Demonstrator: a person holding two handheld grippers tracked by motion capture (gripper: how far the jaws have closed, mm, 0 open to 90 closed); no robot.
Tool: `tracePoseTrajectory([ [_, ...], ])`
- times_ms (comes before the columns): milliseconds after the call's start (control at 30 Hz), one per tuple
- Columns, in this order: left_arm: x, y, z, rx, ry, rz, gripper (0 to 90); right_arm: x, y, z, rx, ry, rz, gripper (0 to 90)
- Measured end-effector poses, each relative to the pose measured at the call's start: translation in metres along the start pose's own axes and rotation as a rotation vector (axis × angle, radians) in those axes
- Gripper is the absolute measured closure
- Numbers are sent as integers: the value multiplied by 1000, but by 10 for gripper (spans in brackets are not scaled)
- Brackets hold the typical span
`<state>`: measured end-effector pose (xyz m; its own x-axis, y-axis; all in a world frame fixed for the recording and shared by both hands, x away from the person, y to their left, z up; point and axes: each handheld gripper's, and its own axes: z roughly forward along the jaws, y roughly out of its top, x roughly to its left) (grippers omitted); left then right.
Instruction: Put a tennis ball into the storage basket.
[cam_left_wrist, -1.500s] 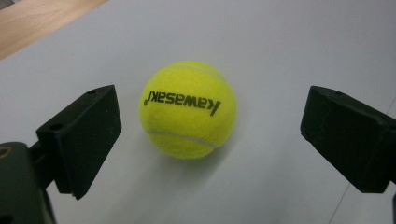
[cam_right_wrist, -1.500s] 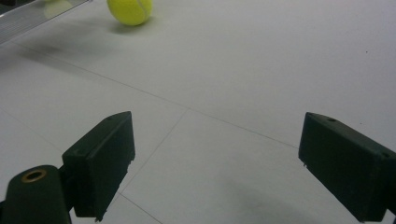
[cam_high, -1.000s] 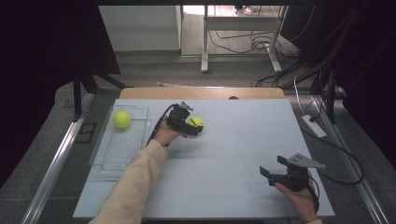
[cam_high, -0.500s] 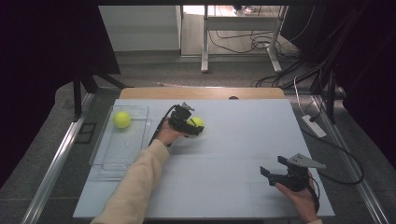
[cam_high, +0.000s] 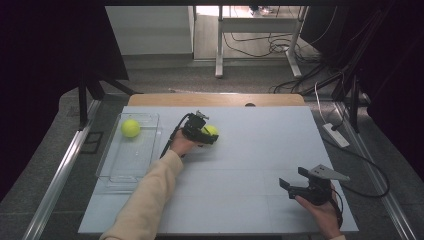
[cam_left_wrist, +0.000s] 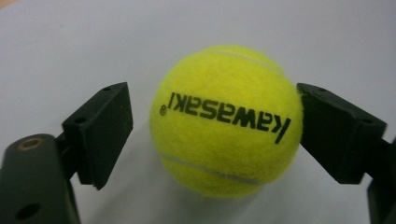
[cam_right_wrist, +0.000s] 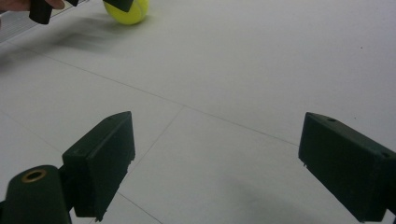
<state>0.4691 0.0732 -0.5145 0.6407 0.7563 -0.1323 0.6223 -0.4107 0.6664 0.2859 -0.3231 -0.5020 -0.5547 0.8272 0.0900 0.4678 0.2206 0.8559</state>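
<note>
A yellow tennis ball (cam_high: 212, 130) printed with "kawasaki" lies on the pale table top, left of centre. My left gripper (cam_high: 210, 136) reaches around it from the left. In the left gripper view the ball (cam_left_wrist: 224, 121) sits between the jaws, which have just been closing. The right-hand pad (cam_left_wrist: 336, 133) touches its felt, while a narrow gap remains at the left-hand pad (cam_left_wrist: 105, 130). My right gripper (cam_high: 294, 178) rests open near the front right of the table, with only bare table between its jaws (cam_right_wrist: 229, 158). Far off in its view is the ball (cam_right_wrist: 130, 11).
A clear plastic tray (cam_high: 117, 172) lies along the table's left edge with a second yellow tennis ball (cam_high: 131, 128) at its far end. A white power strip (cam_high: 336, 135) and cables lie off the table's right side.
</note>
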Motion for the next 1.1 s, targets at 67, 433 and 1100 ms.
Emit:
tracePoseTrajectory([
  [67, -1, 0, -1, -9, -9, 4, 241, 0, 0, 0, 1, -1, 0, 108],
  [433, -4, 2, -3, 14, 13, 37, 268, 0, 0, 0, -1, -3, 1, 108],
  [1100, -9, 5, -20, -31, -12, 57, 268, 1, 1, -1, -5, -2, -1, 108],
])
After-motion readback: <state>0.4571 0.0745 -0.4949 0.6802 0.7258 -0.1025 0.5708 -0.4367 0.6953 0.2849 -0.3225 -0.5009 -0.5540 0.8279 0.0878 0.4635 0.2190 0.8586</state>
